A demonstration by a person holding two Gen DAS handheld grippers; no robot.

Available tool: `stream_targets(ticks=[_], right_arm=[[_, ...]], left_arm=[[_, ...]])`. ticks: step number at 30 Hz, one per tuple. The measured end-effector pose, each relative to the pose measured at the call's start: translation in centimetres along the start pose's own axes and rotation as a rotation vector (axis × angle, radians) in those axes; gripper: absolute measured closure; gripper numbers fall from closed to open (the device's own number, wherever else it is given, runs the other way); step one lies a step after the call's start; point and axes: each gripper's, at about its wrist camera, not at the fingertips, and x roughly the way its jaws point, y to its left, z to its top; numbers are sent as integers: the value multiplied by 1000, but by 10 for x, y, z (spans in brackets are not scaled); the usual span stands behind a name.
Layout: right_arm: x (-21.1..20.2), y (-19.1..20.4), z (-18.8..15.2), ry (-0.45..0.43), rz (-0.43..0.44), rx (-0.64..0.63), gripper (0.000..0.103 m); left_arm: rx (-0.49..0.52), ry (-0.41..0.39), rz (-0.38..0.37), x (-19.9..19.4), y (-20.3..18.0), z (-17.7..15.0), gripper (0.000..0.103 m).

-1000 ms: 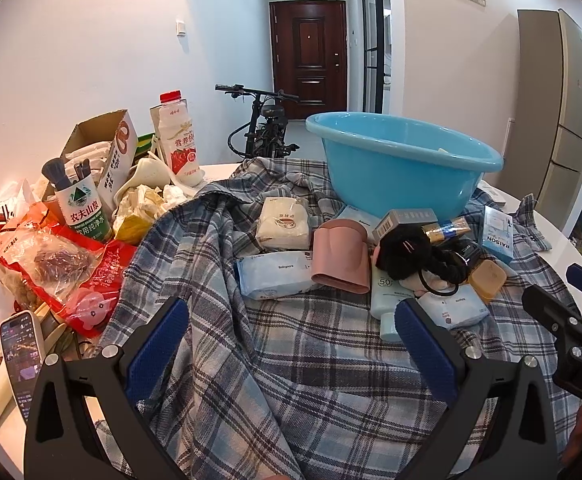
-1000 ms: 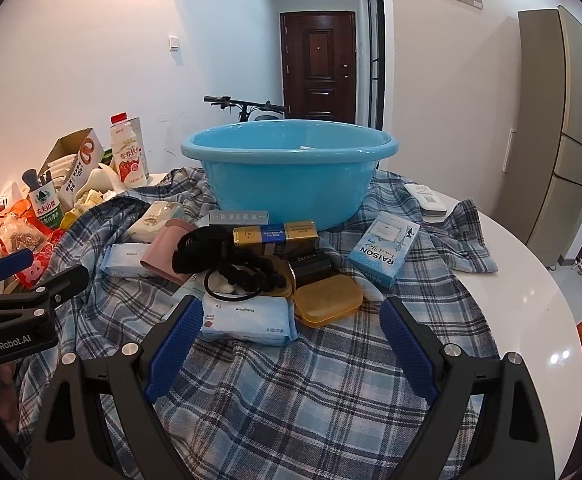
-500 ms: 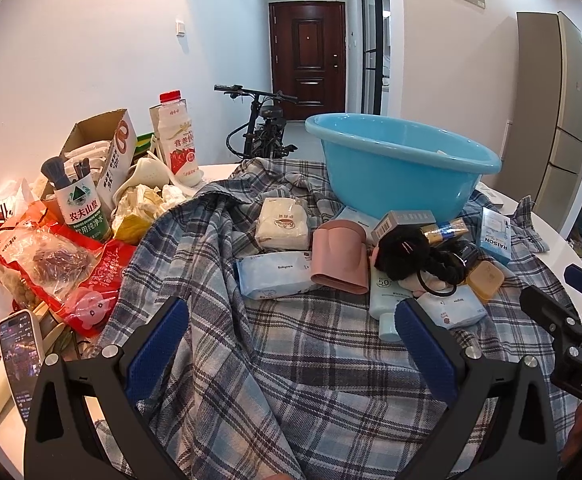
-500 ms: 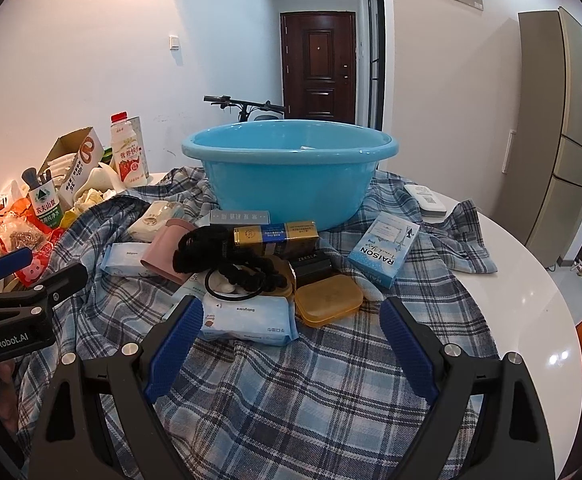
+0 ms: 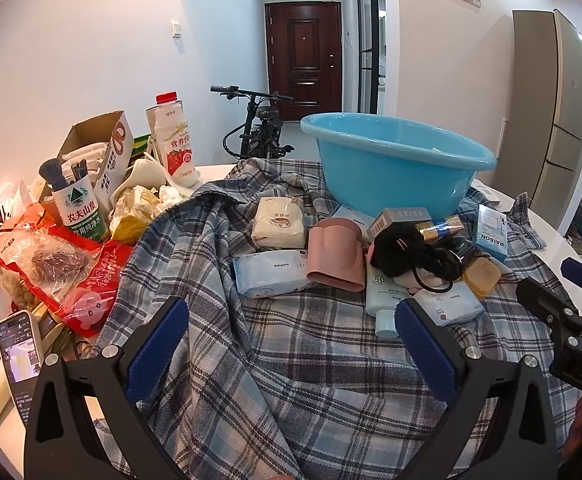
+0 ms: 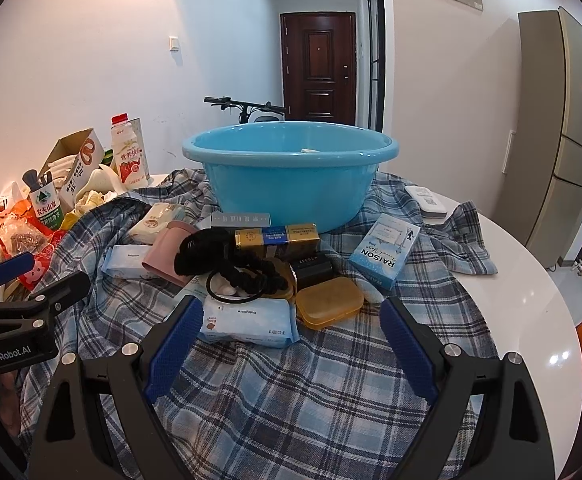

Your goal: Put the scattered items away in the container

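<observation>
Two grippers hover low over a round white tabletop [image 6: 531,280], each with broad black arms tipped in ribbed blue pads. The left gripper [image 5: 291,340] has its fingers [image 5: 159,344] spread wide apart with nothing between them but rumpled cloth; the right gripper [image 6: 291,340] likewise stands with fingers [image 6: 407,344] well apart, empty. A soft blue-and-grey plaid shirt [image 6: 311,392] is draped in folds across the tabletop. On it, at the far side, sits the container — a smooth, glossy blue plastic basin [image 6: 291,176], round with a rolled rim. In front of the basin lies the scatter of items: a crinkly pale-blue wipes pack [image 6: 247,320] nearest the right gripper, a flat amber plastic case [image 6: 327,302] with rounded corners just beside it, a fuzzy black hair scrunchie [image 6: 227,260] tangled with a thin elastic ring, a shiny gold-and-blue box [image 6: 277,236], a small black box [image 6: 311,266], and a light-blue cardboard carton [image 6: 385,254] tilted to the right. A matte pink cup [image 5: 335,258] lies on its side, touching a second wipes pack [image 5: 271,272]; a white tube [image 5: 381,296] lies next to them. Beyond the shirt's left edge — crumpled red snack bags [image 5: 67,272], a torn cardboard box [image 5: 95,148] and a drink bottle [image 5: 175,144] with a red cap.
</observation>
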Motion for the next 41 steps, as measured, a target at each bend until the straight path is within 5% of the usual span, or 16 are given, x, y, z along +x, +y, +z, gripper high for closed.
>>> stream_targets(ticks=[41], right_arm=[[-1, 1, -2, -4, -1, 2, 11]], left_arm=[[8, -21, -13, -7, -2, -1, 0]])
